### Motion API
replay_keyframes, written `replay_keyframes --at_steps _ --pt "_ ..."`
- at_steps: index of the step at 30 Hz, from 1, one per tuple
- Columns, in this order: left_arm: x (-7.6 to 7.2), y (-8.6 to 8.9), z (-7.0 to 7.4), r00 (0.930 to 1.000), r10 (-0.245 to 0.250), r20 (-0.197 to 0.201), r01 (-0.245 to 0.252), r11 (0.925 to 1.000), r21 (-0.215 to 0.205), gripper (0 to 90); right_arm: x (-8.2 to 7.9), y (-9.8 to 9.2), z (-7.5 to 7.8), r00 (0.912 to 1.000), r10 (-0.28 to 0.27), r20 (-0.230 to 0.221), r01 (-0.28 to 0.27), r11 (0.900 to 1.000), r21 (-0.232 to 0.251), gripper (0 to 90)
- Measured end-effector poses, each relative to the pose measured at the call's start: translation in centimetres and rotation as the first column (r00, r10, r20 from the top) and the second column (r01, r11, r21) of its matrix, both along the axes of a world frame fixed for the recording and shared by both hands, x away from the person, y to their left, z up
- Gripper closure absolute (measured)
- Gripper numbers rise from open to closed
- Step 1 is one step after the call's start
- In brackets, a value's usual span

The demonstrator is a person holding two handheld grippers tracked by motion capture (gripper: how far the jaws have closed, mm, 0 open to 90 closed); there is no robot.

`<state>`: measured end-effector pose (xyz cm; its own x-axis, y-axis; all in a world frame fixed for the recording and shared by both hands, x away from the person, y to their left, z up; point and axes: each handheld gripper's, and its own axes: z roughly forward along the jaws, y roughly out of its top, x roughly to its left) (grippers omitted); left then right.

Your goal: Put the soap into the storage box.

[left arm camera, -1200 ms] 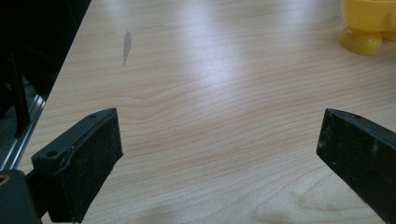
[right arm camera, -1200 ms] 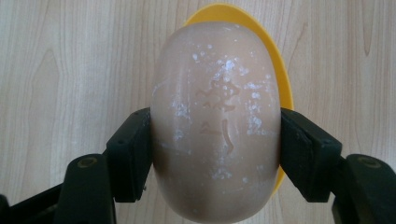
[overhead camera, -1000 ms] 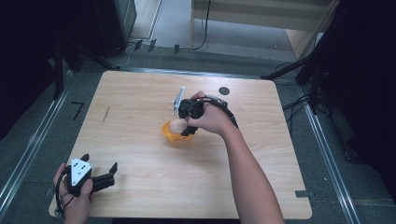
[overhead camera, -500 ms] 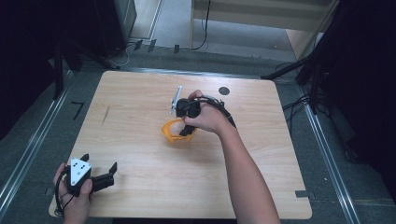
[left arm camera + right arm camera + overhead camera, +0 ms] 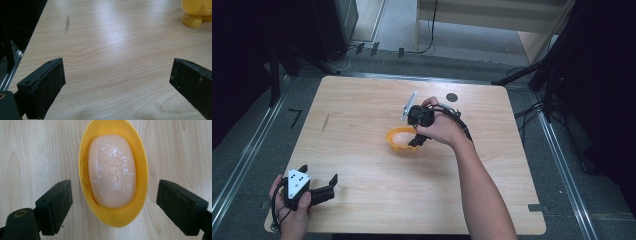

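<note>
We work at a wooden table, bare apart from a few things near its middle. The biggest of these is a yellow dish, an oval tub standing on the wood just left of our right hand. In it lies a pale peach soap, dusted with white flecks and nestled against the wall nearer us.

Our right tongs hang straight above the dish, jaws spread wide, one on each long side of it and touching neither wall. Our left tongs rest at the near left corner of the table, well apart from the dish, jaws also wide and holding nothing; from there we see the dish's foot far off at the top right.

As we judge it, the risks come from the shape of things. Closing on the dish walls could squeeze the thin rim and tip it. Closing on the soap itself could let it slide out, since it looks slick and rounded.
</note>
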<state>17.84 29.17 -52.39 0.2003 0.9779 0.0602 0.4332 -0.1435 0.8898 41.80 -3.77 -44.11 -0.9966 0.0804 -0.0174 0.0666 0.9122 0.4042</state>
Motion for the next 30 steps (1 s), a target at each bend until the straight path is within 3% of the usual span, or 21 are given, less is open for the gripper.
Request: replay_keyframes --at_steps 2,4,6,18,30 --pt "0.0 0.0 0.0 1.0000 -0.001 -0.001 0.001 1.0000 0.000 0.5 -0.2 -0.5 0.0 0.9998 -0.011 -0.019 0.011 1.000 0.023 12.1" --pt "0.0 0.0 0.0 1.0000 -0.001 0.000 0.001 1.0000 0.002 0.5 -0.4 -0.9 -0.1 0.9994 -0.033 -0.006 0.033 0.999 0.010 2.0" --pt "0.0 0.0 0.0 1.0000 -0.001 0.000 0.001 1.0000 -0.001 0.5 -0.6 -1.4 -0.2 0.9985 -0.055 -0.005 0.055 0.998 0.021 0.0" --pt "0.0 0.1 0.0 1.0000 0.002 -0.004 -0.002 1.0000 -0.007 0.5 -2.0 -5.0 -0.2 0.9871 -0.158 -0.022 0.160 0.985 0.066 0.0" --pt "0.1 0.1 0.0 1.0000 0.004 -0.009 -0.004 0.9999 -0.009 0.5 -4.0 -8.4 -0.9 0.9774 -0.211 -0.020 0.212 0.973 0.093 0.0"
